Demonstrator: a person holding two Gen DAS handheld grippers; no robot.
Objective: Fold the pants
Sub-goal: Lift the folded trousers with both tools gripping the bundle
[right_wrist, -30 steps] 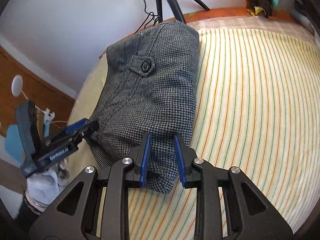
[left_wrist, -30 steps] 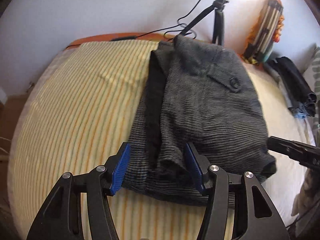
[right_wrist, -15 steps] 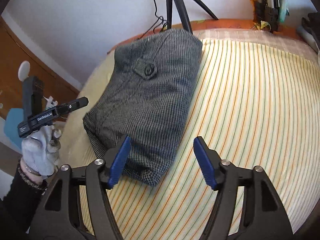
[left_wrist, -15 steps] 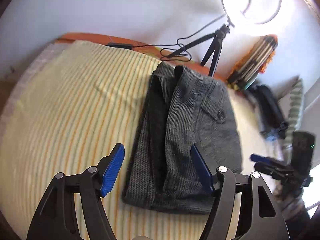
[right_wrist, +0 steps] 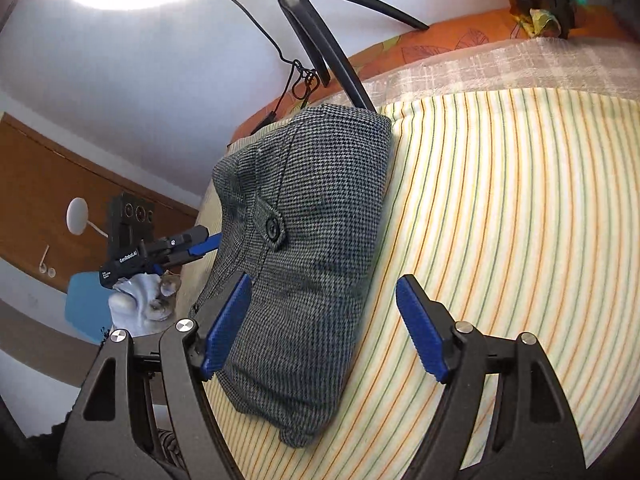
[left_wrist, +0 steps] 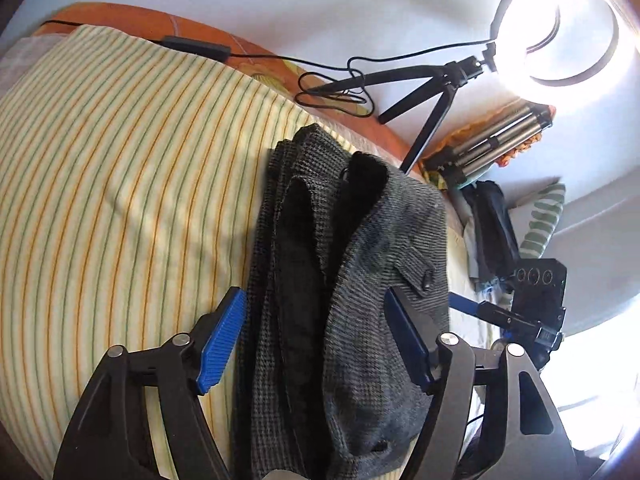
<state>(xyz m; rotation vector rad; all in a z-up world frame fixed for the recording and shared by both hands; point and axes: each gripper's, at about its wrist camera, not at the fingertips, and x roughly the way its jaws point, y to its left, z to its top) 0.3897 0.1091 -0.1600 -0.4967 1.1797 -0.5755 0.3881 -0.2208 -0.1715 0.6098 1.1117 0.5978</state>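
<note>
The folded grey houndstooth pants (left_wrist: 352, 288) are laid in a compact bundle on the striped yellow bedsheet (left_wrist: 120, 184), near the ring light tripod (left_wrist: 424, 92). The left gripper (left_wrist: 316, 344) is held with its blue pads spread wide on either side of the bundle's near end. The right gripper (right_wrist: 324, 324) is likewise parted, with the bundle's near end seen between its fingers and nothing clamped.

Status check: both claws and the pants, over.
Left claw open, straddling the pants, not gripping. Right claw open, holding nothing. Pants folded into a compact bundle on the striped bed cover. Nothing blocking.
</note>
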